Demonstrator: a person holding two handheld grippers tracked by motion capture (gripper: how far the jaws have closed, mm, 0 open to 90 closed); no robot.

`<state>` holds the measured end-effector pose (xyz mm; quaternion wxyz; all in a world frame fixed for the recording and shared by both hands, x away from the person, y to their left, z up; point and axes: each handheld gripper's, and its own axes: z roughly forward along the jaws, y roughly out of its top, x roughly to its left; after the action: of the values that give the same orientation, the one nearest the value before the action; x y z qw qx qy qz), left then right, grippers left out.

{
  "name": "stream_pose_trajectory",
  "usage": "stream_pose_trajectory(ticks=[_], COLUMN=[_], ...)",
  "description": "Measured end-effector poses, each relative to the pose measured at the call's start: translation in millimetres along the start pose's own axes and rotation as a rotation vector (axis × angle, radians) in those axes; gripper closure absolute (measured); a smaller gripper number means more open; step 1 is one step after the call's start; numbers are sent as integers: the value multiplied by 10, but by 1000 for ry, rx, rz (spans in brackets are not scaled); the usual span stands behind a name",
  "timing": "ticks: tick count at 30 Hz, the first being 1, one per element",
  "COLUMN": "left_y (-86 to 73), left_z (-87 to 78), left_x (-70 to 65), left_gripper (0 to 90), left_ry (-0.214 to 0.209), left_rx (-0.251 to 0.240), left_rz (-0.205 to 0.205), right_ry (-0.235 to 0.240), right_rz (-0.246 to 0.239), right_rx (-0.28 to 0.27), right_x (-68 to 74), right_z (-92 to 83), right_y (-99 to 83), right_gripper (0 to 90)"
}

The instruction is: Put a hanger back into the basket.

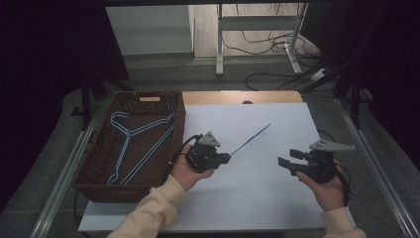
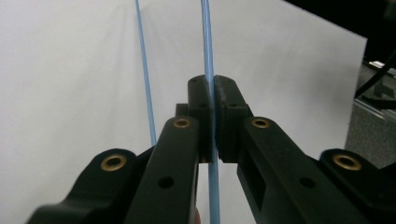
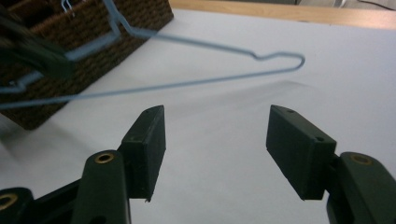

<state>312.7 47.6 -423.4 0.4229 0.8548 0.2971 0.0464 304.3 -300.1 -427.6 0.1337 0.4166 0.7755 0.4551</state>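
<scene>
My left gripper [image 1: 229, 156] is shut on a thin blue wire hanger [image 1: 250, 140], which sticks out from it up and to the right over the white table cover [image 1: 257, 193]. In the left gripper view the pads [image 2: 201, 100] pinch one wire of the hanger [image 2: 207, 46], and a second wire runs alongside on the left. My right gripper [image 1: 285, 161] hovers at the right, apart from the hanger, jaws open with nothing between them. In the right gripper view the gripper [image 3: 215, 140] points toward the hanger [image 3: 187, 84], whose rounded end hangs above the cover.
A brown wicker basket [image 1: 94, 163] stands at the table's left and holds more blue hangers [image 1: 131, 144]. The basket [image 3: 93, 51] is at the upper left of the right gripper view. Table legs and cables lie on the floor beyond the far edge.
</scene>
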Motion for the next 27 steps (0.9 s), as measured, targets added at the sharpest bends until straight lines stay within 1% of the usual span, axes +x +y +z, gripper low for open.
stream_pose_trajectory(ticks=[4, 7, 9, 11, 12, 14, 15, 17, 19, 22, 24, 26, 27], left_y=[27, 27, 24, 18, 13, 3, -8, -24, -52, -98, -145, -209, -231], left_z=[-210, -409, -525, -683, -752, -891, -977, -1075, -1222, -1391, -1503, -1609, -1642], left_x=[17, 44, 56, 73, 85, 120, 145, 181, 237, 322, 395, 478, 508], left_gripper=[864, 864, 864, 864, 864, 864, 864, 864, 864, 864, 864, 864, 864], left_ry=[6, 9, 15, 21, 20, 21, 15, 12, 28, 50, 69, 89, 95], left_rx=[-29, -69, -90, -116, -128, -153, -172, -193, -214, -239, -258, -283, -289], left_rz=[2, -17, -17, -15, -19, -20, -27, -34, -43, -62, -78, -102, -108], right_ry=[7, 9, 17, 16, 14, 15, 13, 6, 3, -14, -16, -12, -7], right_rz=[-16, -19, -24, -33, -45, -43, -49, -65, -71, -75, -80, -77, -76], right_rx=[35, 47, 54, 71, 78, 95, 102, 120, 134, 170, 177, 181, 183], right_x=[-9, -9, -4, 14, 16, 33, 42, 62, 81, 102, 104, 101, 100], right_z=[53, 82, 107, 135, 147, 165, 175, 195, 214, 248, 261, 267, 277], right_y=[-50, -68, -79, -97, -108, -132, -146, -172, -191, -215, -225, -226, -231], right_gripper=[374, 373, 372, 372, 372, 372, 372, 372, 371, 371, 371, 371, 370])
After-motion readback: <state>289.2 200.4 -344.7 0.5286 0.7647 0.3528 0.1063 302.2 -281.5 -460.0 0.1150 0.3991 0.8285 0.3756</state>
